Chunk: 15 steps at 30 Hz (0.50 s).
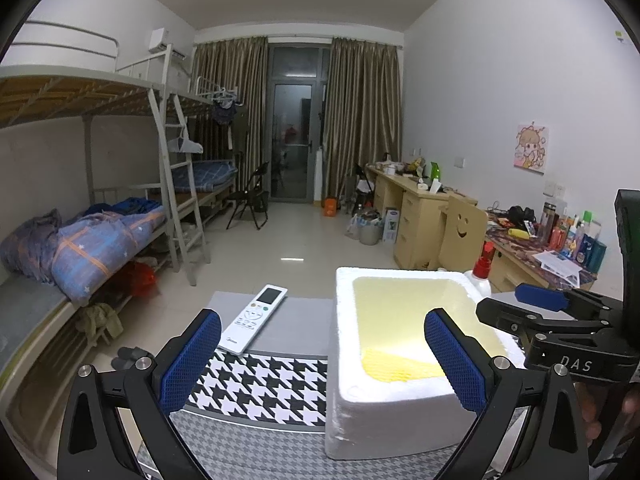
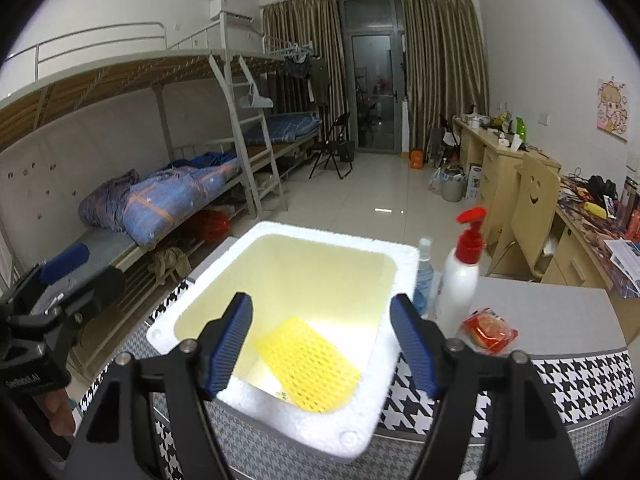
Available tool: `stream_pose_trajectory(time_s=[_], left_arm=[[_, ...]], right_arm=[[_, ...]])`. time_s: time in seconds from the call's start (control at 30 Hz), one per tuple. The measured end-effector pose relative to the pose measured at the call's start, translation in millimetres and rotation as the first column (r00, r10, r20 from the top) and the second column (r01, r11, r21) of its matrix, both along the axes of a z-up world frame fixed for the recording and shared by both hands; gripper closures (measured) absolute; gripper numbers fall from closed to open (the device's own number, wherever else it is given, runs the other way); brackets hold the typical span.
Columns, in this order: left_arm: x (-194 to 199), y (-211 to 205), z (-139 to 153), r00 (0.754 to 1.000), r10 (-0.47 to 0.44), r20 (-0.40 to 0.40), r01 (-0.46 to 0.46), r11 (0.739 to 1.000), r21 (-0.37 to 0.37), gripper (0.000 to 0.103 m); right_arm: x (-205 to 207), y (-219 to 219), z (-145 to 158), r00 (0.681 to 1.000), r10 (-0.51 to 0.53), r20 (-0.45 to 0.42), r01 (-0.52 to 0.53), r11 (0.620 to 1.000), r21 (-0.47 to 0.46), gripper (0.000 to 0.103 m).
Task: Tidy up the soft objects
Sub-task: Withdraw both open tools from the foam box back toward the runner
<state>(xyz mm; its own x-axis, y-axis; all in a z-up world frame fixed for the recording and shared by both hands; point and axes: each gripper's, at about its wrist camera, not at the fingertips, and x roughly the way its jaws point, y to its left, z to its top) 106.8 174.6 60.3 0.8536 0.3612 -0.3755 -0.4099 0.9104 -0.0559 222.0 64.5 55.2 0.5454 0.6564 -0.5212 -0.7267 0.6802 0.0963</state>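
Note:
A white foam box (image 1: 400, 412) (image 2: 280, 416) stands on a houndstooth-covered table (image 1: 260, 384) (image 2: 580, 384). A yellow foam net sleeve (image 2: 308, 368) lies inside it on the box floor; its edge shows in the left wrist view (image 1: 400, 366). My right gripper (image 2: 322, 350) is open and empty, held just above the box's near rim, over the sleeve. My left gripper (image 1: 322, 360) is open and empty, to the left of the box over its left wall. The right gripper shows at the right of the left wrist view (image 1: 532, 308). The left gripper shows at the left of the right wrist view (image 2: 52, 280).
A white remote (image 1: 254, 318) lies on the table left of the box. A white pump bottle with a red top (image 2: 460, 276), a blue bottle (image 2: 424, 276) and a red snack packet (image 2: 490, 330) stand right of the box. Bunk beds line the left wall, desks the right.

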Motion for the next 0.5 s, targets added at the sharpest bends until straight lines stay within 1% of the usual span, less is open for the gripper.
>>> stream_pose_trajectory(time_s=[0.13,0.23,0.37,0.5], left_arm=[[-6.1,-8.8,5.4,1.0,-0.011,0.008,0.011,1.0,0.013,0.001],[-8.6,-15.5,8.7,1.0,-0.022,0.011,0.022,1.0,0.018,0.001],[-15.0,-23.8,10.4,0.999,-0.036,0.02,0.035,0.999,0.02,0.001],[-19.6,-32.4,12.3,0.998,-0.051,0.022,0.051,0.998,0.027,0.001]], right_arm=[[-8.0,-10.8,6.2,1.0,-0.013,0.023,0.012,1.0,0.023,0.017],[-16.1,-17.5,12.4,0.998,-0.022,0.053,0.02,0.999,0.038,0.013],[-26.8,-27.9,17.2,0.996,-0.03,0.084,0.026,0.999,0.048,0.012],[-33.2,-37.9,20.2,0.995,-0.041,0.091,0.036,0.997,0.064,0.011]])
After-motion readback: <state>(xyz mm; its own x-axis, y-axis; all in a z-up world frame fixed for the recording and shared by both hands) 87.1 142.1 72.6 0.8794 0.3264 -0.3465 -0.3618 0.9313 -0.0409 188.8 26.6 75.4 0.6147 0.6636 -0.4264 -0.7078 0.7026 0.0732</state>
